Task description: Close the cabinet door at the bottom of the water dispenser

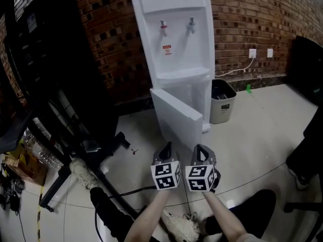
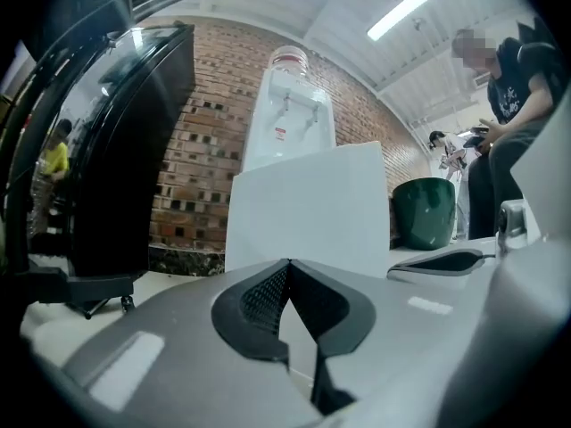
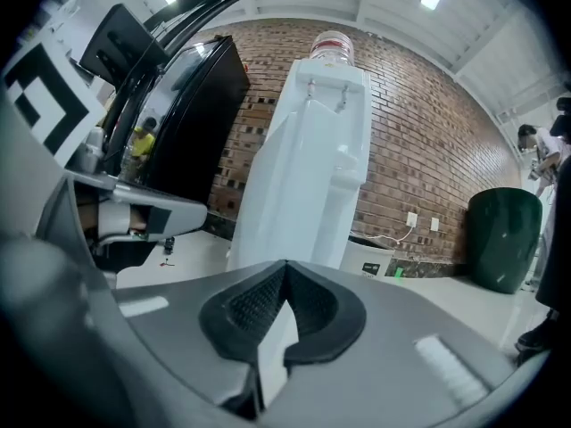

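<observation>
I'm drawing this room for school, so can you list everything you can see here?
white plastic water dispenser: one, white, against the wall
white cabinet door: one, white, at the dispenser's bottom, swung open
small dispenser taps: two, one red-tipped, one blue-tipped, on the dispenser's front
grey waste bin with dark liner: one, grey, on the floor right of the dispenser
white wall sockets: two, white, on the wall right of the bin
tall black machine: one, black, left of the dispenser
red brick wall: one, red-brown, behind everything
left gripper: one, grey, shut, empty, facing the door
right gripper: one, grey, shut, empty, beside the left

Bright ceiling tubes (image 2: 401,12) — fisheye warp, dark corners
</observation>
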Tool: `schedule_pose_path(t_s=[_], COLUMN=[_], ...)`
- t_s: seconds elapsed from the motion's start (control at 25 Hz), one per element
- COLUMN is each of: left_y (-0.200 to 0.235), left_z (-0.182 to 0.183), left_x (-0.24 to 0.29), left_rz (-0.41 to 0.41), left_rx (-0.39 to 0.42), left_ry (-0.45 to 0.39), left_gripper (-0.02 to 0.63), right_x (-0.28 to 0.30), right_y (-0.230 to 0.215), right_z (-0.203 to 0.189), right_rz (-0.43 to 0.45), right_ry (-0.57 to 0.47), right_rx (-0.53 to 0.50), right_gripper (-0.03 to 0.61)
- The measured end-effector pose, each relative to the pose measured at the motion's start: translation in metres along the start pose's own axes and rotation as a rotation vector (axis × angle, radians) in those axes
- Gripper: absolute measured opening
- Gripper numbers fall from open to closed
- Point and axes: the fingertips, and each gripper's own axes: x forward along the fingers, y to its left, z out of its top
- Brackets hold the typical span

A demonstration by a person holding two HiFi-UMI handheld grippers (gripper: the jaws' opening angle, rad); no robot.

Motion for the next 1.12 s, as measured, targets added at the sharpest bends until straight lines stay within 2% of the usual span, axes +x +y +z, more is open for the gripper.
schedule_pose_path(t_s=[0.52,0.88,1.12], left_y=[-0.022,-0.038,-0.041], left_z=[-0.010,-0.011,-0.014], left_x=[0.058,0.068,0.062], left_rz=[0.012,-0.002,-0.007], left_rx=[-0.069,-0.056,-0.044], left_ry=[-0.005,-0.005,0.003], left_gripper=[0.017,0.017,0.017], right_x=[0.033,0.025,0.031], right_y=[-0.058,-0.047,-0.056], right_z=[-0.002,-0.002,-0.006], right_rz=[-0.022,-0.006,-0.037], right_ry=[-0.001,-0.019,0.002], right_rx=[0.003,-0.006,0.000], right_gripper=[0.000,0.000,0.000])
